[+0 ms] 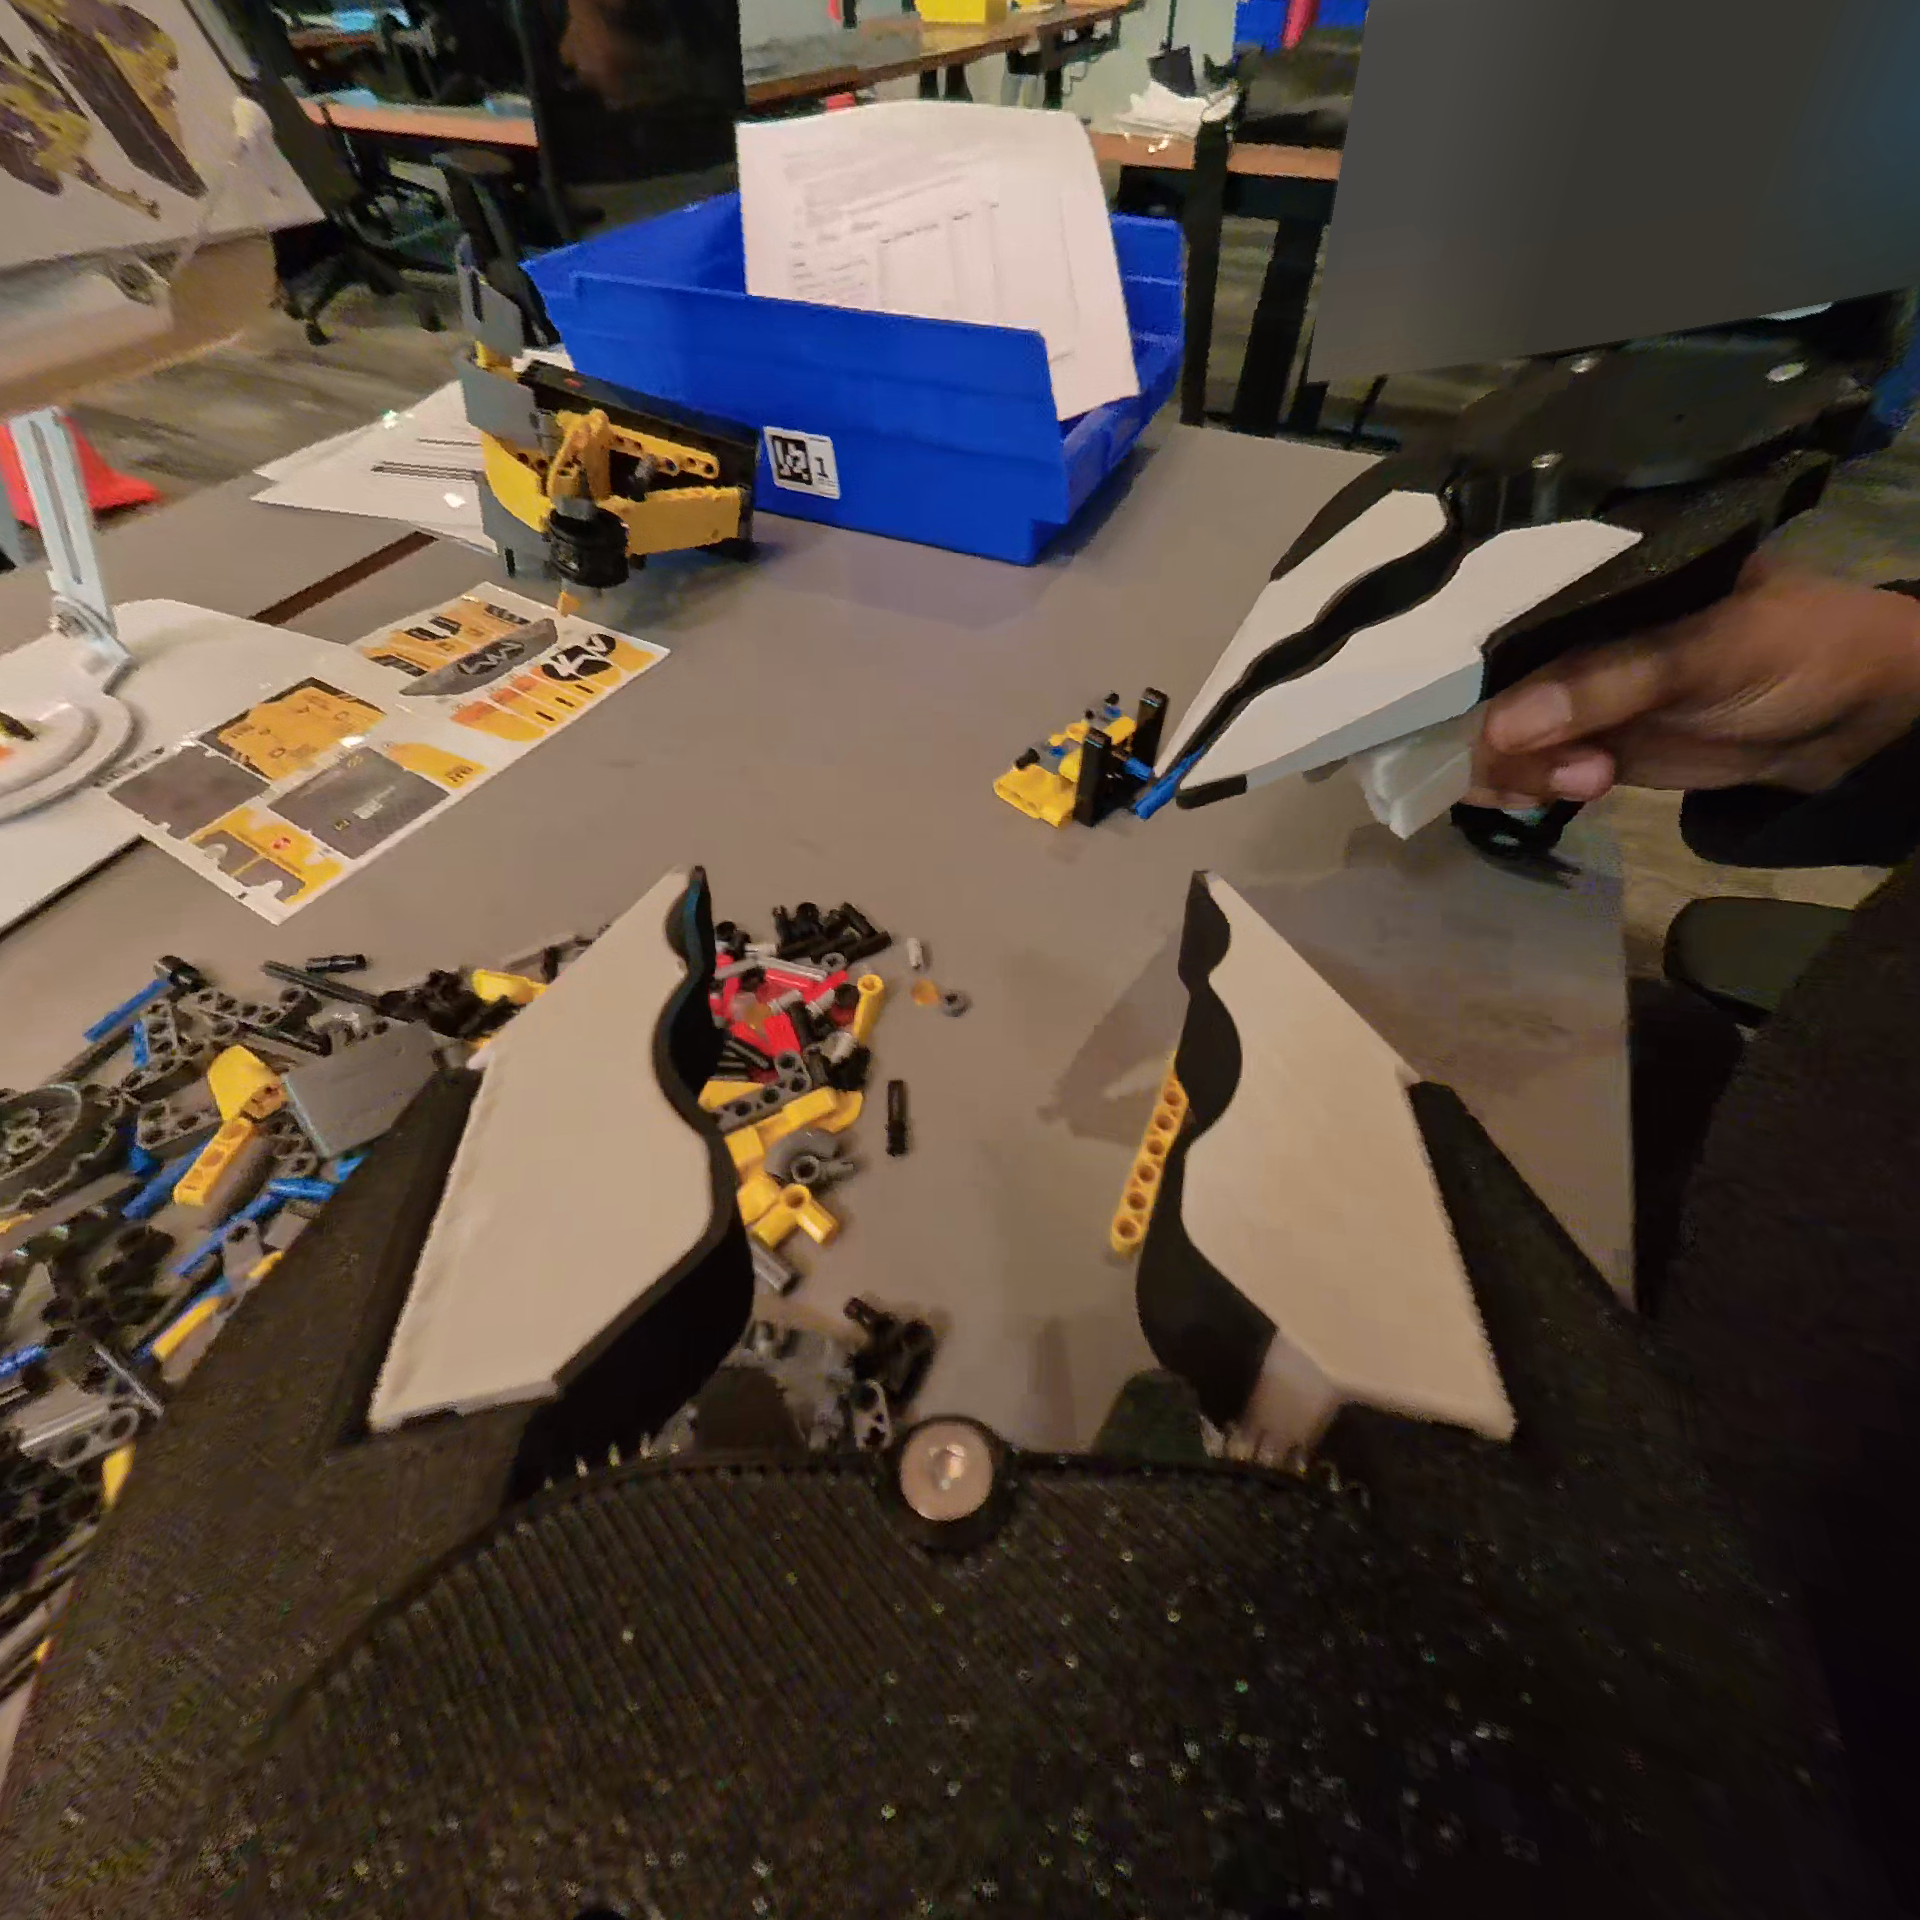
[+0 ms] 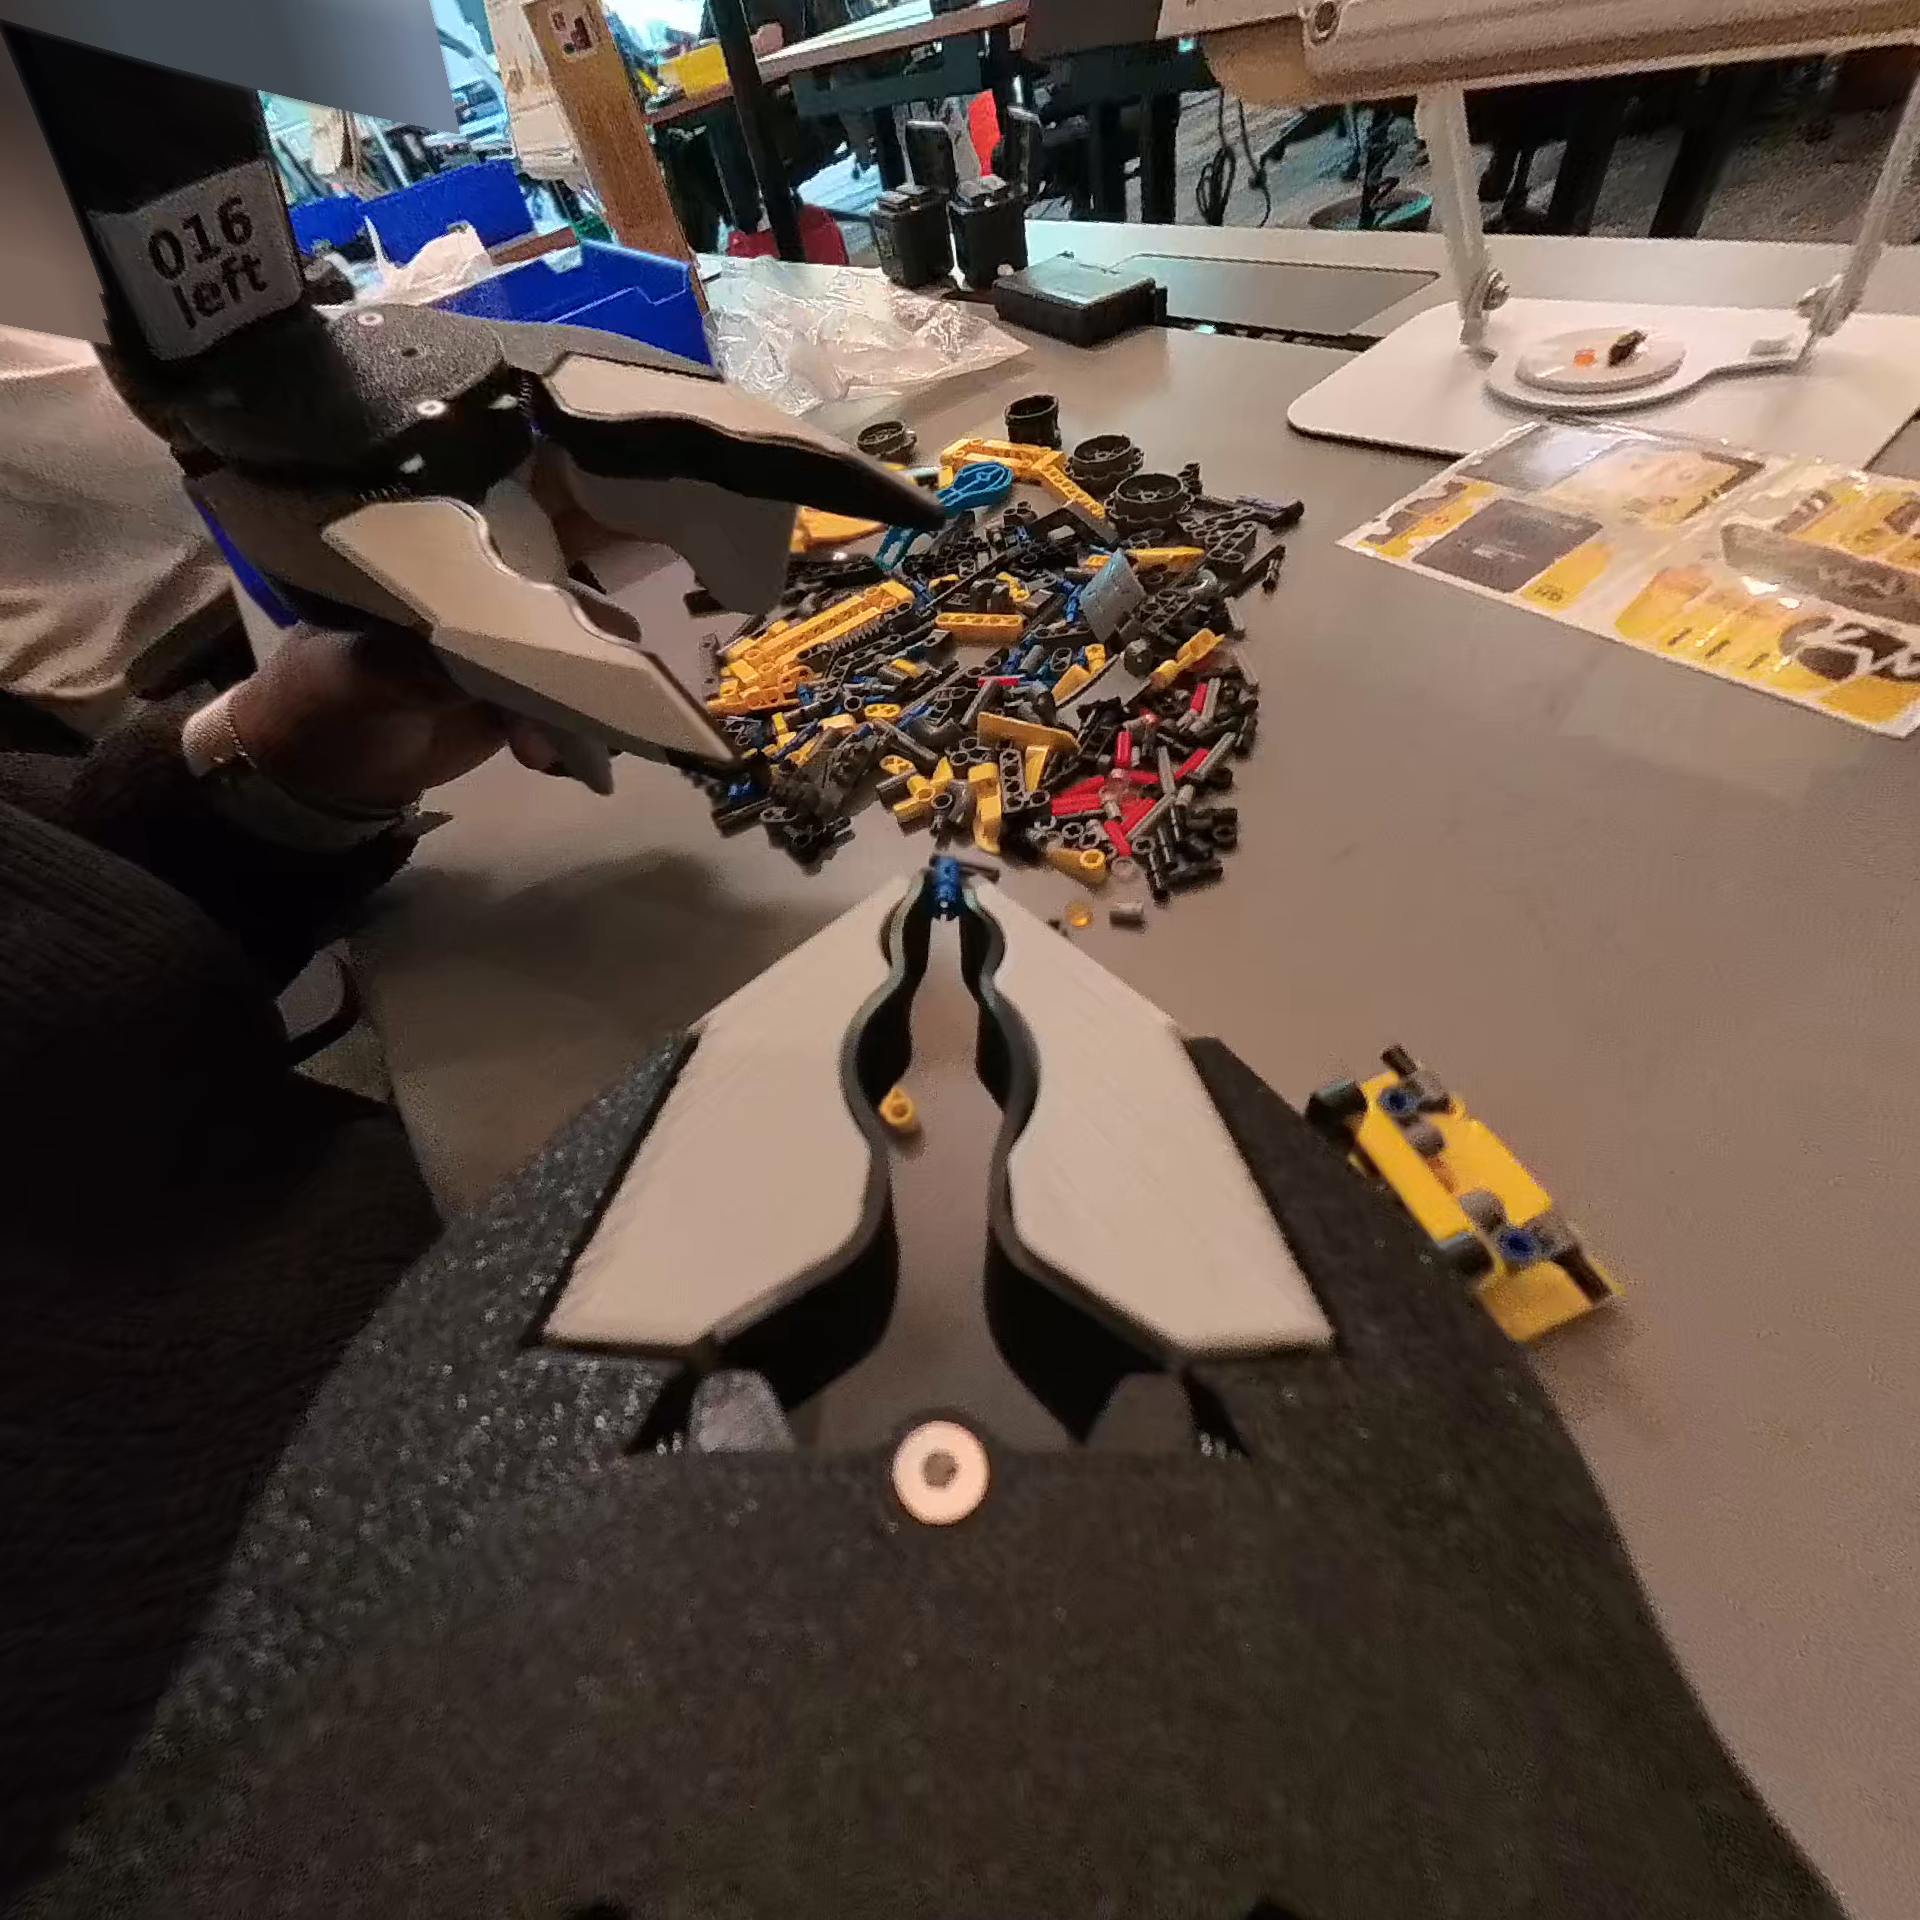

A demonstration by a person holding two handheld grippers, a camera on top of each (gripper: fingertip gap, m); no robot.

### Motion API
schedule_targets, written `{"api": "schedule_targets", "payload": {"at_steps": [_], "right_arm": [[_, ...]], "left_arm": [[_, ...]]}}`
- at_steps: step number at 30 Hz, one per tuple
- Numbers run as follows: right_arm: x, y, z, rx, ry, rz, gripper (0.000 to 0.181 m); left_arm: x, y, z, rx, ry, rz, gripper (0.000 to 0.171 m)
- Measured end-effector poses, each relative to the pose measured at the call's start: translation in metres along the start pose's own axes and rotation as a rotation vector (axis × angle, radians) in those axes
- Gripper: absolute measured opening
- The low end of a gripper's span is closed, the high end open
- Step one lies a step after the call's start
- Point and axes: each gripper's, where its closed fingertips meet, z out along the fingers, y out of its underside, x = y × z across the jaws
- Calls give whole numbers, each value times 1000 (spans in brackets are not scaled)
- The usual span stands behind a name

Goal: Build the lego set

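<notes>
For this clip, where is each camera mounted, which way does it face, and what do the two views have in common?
Left wrist view: sits on the left gripper, looking along its open fingers over the pile of loose building pieces toward a blue bin; the right gripper and the hand holding it show at right.
Right wrist view: sits on the right gripper, shut on a small blue pin, facing the pile; the left gripper and the hand holding it show at left.
Shared: the pile, small yellow assembly, sticker sheet, grey table.

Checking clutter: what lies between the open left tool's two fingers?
In the left wrist view, the open left tool frames grey tabletop with loose black, red and yellow building-toy pieces, plus a yellow holed beam by its right finger.
</notes>
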Motion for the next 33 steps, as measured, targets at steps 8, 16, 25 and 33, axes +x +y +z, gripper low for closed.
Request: {"api": "schedule_targets", "payload": {"at_steps": [8, 16, 25, 33], "right_arm": [[-34, 19, 7, -103, -122, 20, 4], [-69, 35, 7, -149, -170, 14, 4], [-94, 25, 13, -151, -199, -52, 4], [-107, 33, 14, -177, -172, -102, 4]], "left_arm": [[6, 12, -1, -35, -56, 45, 88], [21, 27, -29, -28, -85, -1, 85], [34, 35, -40, -25, -74, 7, 84], [39, 39, -41, 17, -88, -20, 80]]}}
